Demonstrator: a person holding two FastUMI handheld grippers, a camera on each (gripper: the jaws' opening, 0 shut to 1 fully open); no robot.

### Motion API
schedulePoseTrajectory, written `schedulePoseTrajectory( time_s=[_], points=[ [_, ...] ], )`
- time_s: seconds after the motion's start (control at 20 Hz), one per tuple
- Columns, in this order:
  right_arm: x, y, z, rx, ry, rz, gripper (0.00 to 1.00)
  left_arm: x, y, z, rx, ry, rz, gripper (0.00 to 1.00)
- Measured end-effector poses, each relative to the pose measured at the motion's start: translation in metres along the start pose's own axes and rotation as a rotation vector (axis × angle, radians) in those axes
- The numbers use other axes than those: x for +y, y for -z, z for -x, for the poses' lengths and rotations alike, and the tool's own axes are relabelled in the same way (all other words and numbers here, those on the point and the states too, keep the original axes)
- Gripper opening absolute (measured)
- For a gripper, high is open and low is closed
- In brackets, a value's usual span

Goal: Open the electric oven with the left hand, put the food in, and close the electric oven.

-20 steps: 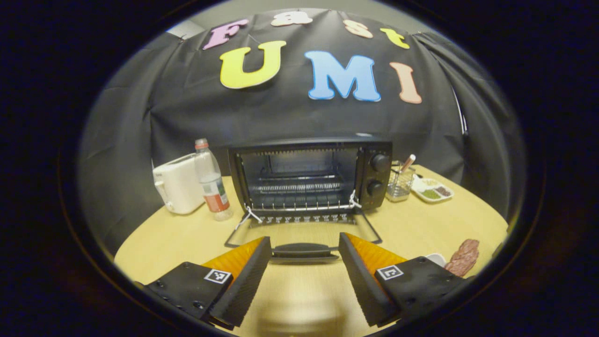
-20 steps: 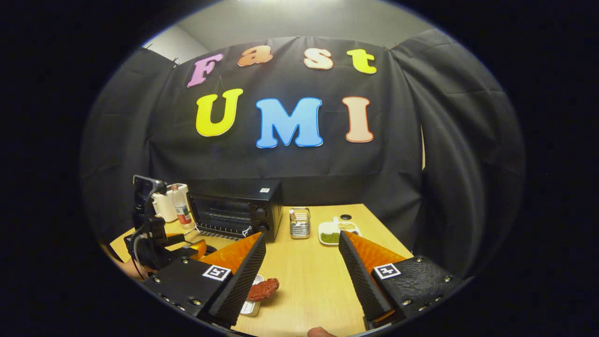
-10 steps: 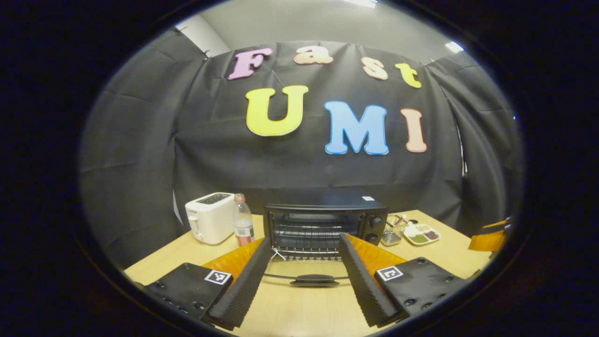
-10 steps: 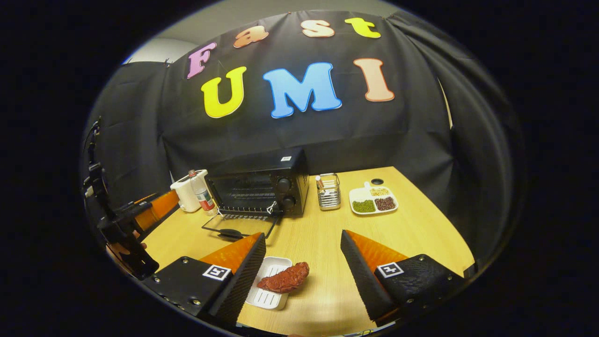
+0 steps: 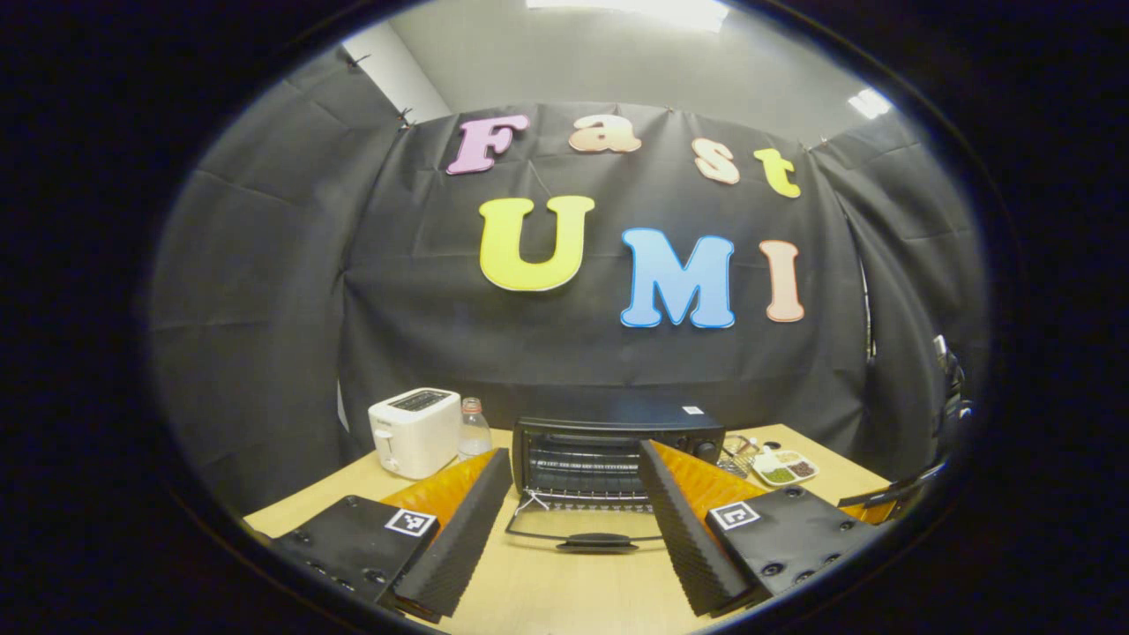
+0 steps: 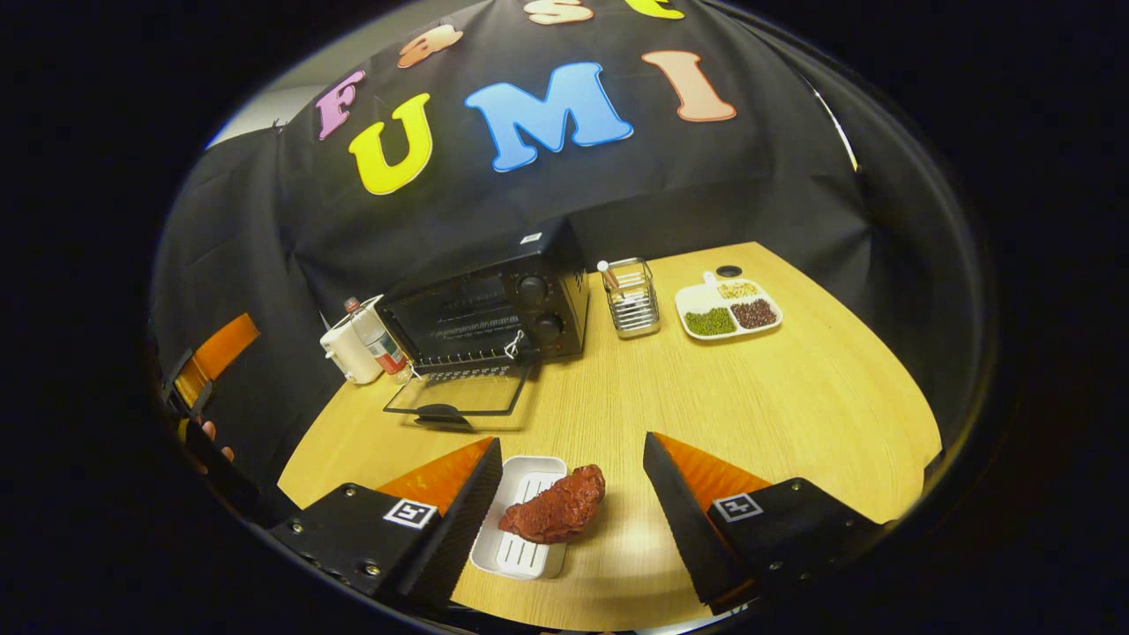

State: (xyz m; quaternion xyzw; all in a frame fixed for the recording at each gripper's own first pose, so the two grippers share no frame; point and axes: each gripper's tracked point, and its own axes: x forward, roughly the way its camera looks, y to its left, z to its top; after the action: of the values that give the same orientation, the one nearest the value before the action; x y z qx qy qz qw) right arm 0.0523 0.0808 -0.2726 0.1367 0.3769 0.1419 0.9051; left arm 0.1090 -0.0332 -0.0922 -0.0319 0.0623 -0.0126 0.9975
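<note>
Oven door lay open; right gripper, fingers spread wide and empty, straddled the meat for pickup; left gripper gaped, empty.

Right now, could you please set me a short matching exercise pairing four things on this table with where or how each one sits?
Things:
1. oven door
2. meat
3. bottle
4. utensil basket

States:
A. between toaster and oven
B. folded down open
C. between oven and divided plate
D. partly on white tray

Pairs: 1-B, 2-D, 3-A, 4-C
</note>
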Motion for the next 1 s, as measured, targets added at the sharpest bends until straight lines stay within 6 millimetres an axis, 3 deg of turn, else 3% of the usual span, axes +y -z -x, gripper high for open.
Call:
schedulePoseTrajectory(
  time_s=[0.25,0.35,0.65,0.75,0.8,0.85,0.9,0.95,1.0],
  points=[
    [-0.005,0.025,-0.019,0.085,-0.013,-0.073,0.98,0.012,-0.006,0.012,-0.002,-0.017,-0.027,0.97],
    [-0.006,0.033,-0.025,0.113,-0.023,-0.135,0.98,0.016,-0.008,0.016,-0.002,-0.027,-0.030,1.00],
    [-0.005,0.055,-0.039,0.210,-0.081,-0.365,0.94,0.028,-0.006,0.024,0.004,-0.071,-0.048,0.97],
    [-0.008,0.058,-0.044,0.216,-0.073,-0.408,0.82,0.031,-0.003,0.028,0.010,-0.082,-0.046,1.00],
    [-0.007,0.060,-0.042,0.228,-0.081,-0.431,0.67,0.032,-0.001,0.029,0.014,-0.088,-0.046,1.00],
    [-0.005,0.061,-0.041,0.240,-0.096,-0.454,0.66,0.032,0.000,0.029,0.018,-0.093,-0.044,1.00],
    [-0.003,0.063,-0.042,0.252,-0.109,-0.471,0.56,0.032,0.001,0.030,0.021,-0.095,-0.041,1.00],
    [-0.001,0.064,-0.043,0.262,-0.122,-0.483,0.66,0.030,0.002,0.032,0.021,-0.096,-0.041,1.00],
    [-0.001,0.064,-0.043,0.273,-0.132,-0.488,0.56,0.029,0.003,0.032,0.020,-0.098,-0.045,0.98]
  ],
)
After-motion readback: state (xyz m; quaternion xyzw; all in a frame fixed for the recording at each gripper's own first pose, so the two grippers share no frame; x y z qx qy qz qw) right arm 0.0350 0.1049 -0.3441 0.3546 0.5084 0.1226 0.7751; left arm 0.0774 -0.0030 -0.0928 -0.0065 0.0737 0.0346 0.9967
